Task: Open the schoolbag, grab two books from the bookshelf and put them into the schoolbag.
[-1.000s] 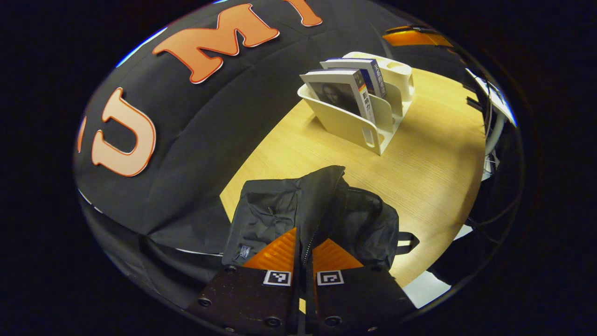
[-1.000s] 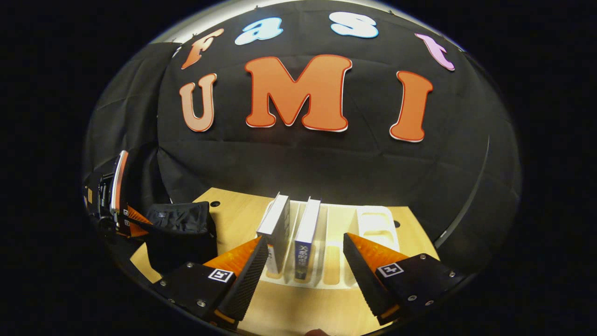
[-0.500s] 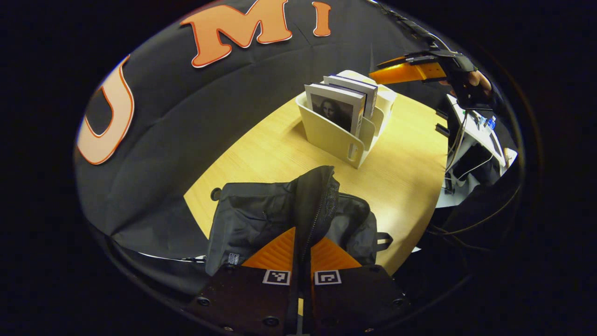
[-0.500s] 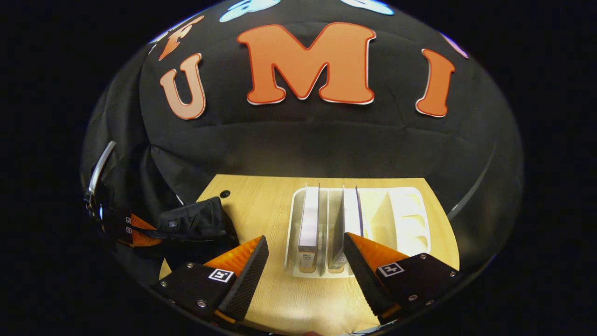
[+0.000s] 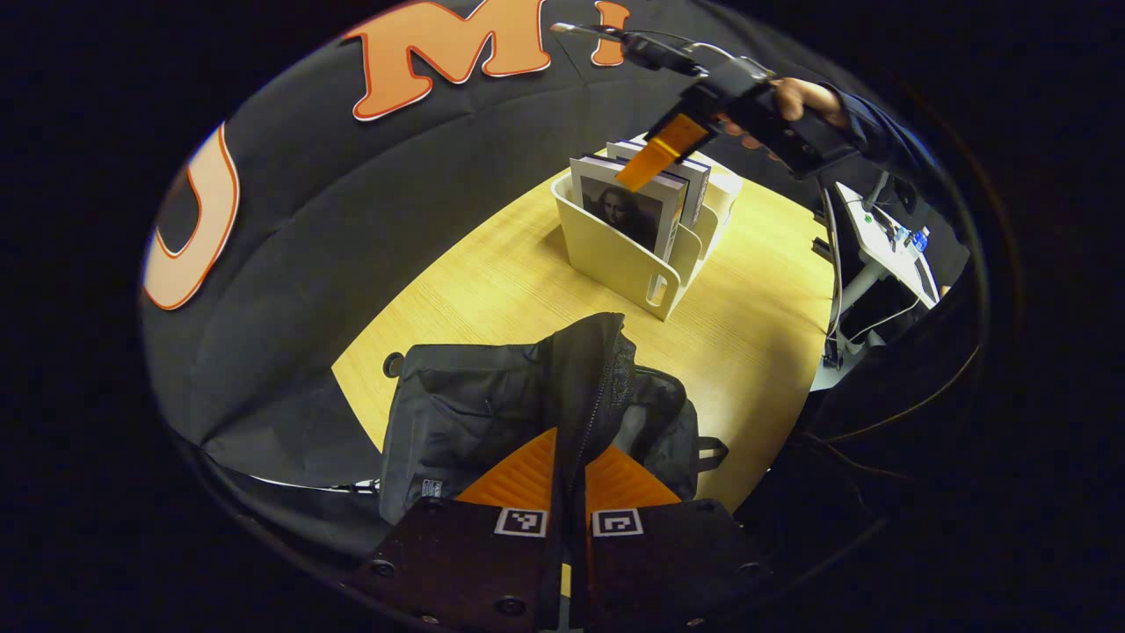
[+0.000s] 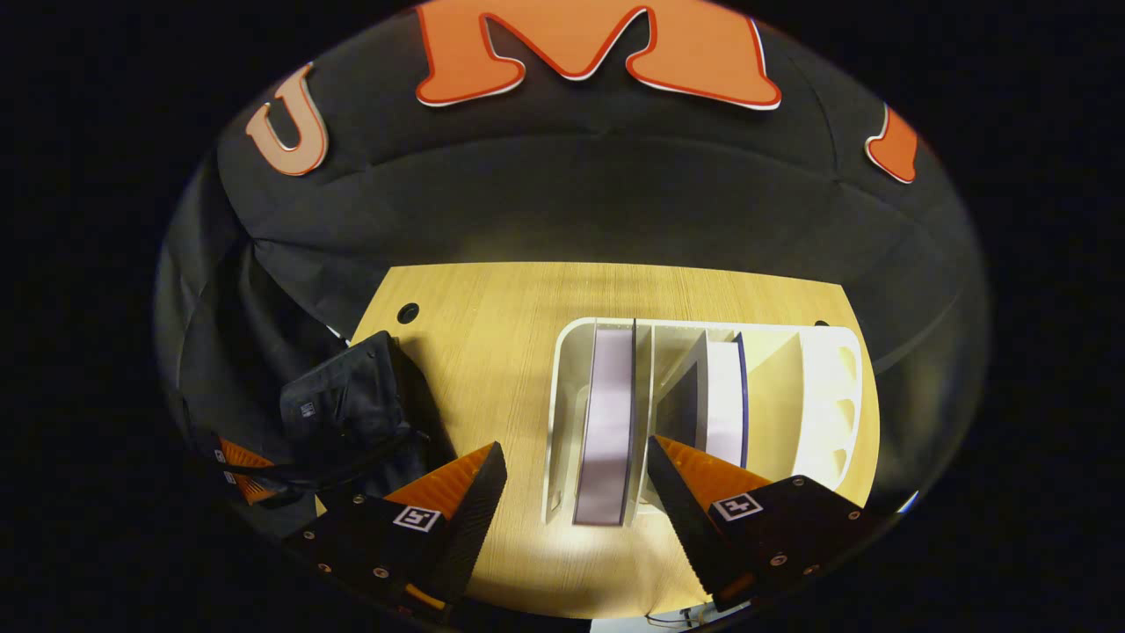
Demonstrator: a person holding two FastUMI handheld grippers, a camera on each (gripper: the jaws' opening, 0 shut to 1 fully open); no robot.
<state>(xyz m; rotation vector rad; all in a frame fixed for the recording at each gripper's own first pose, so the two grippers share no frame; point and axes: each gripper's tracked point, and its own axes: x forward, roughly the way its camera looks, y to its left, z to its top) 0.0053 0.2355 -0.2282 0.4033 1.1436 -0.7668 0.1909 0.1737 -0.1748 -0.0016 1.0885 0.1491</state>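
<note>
Left tongs clamped on the limp schoolbag flap; right tongs apart above the bookshelf; its stiff book wants gripping across the covers.

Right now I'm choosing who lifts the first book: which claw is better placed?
Right. The right claw hangs open above the bookshelf, straddling the nearest book. The left claw is clamped on the schoolbag.

A black schoolbag sits slumped on the counter's near corner, its zipped edge lifted into a ridge. Farther along stands a white bookshelf with two books upright in separate slots: one with a portrait cover, another behind it.
</note>
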